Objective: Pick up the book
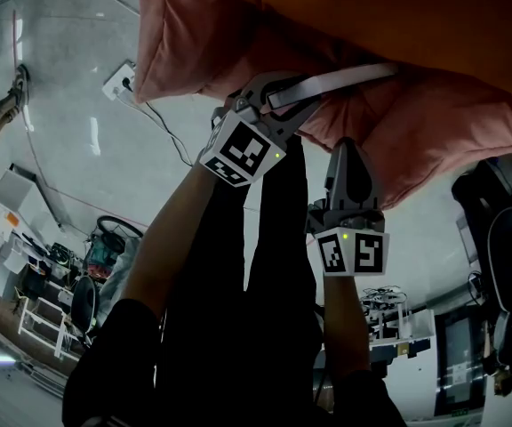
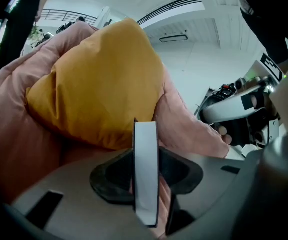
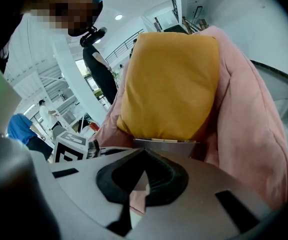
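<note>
Between left tool (image 2: 146, 181) jaws (clamped): book (image 2: 145, 151)

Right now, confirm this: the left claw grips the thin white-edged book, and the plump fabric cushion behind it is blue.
Wrong colour. In the left gripper view the left claw grips the thin white-edged book, and the plump fabric cushion behind it is mustard yellow, not blue.

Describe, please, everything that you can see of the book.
The book is thin: a white page edge between dark covers. The left tongs are shut on it, pressing both covers, so it stands edge-on in their view. Its far part goes in under the orange cushion, against the pink bedding. The head view shows only its white edge as a long strip.
</note>
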The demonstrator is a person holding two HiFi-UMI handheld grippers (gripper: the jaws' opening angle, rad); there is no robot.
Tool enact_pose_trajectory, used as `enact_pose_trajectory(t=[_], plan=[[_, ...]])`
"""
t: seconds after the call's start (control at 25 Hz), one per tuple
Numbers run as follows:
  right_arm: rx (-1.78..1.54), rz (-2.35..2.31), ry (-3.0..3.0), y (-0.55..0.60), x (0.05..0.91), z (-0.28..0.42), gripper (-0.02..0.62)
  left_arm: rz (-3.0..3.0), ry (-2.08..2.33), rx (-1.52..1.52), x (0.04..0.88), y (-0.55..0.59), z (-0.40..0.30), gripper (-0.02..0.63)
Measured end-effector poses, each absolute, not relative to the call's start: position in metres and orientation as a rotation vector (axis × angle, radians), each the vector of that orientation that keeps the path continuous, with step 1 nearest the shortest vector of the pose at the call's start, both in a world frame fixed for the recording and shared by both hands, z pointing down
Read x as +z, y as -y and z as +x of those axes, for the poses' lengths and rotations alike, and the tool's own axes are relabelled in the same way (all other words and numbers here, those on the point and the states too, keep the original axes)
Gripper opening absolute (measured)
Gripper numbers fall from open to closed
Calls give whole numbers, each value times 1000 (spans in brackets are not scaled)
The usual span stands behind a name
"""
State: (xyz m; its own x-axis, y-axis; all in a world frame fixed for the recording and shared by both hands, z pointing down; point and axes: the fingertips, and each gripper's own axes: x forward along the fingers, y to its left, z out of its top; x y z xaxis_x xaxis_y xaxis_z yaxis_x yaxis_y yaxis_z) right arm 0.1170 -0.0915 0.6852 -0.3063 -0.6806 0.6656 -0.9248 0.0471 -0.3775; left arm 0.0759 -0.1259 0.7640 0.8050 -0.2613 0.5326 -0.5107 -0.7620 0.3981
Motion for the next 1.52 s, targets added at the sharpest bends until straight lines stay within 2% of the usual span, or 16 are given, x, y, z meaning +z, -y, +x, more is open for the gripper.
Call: enact_pose_trajectory(t=[0.76, 1.52], plan=[[1092, 1640, 2033, 74, 670, 118, 2, 2449, 699, 598, 736, 109, 60, 156], [1028, 1663, 2069, 64, 614, 117, 2, 2435, 813, 496, 642, 99, 41, 156]])
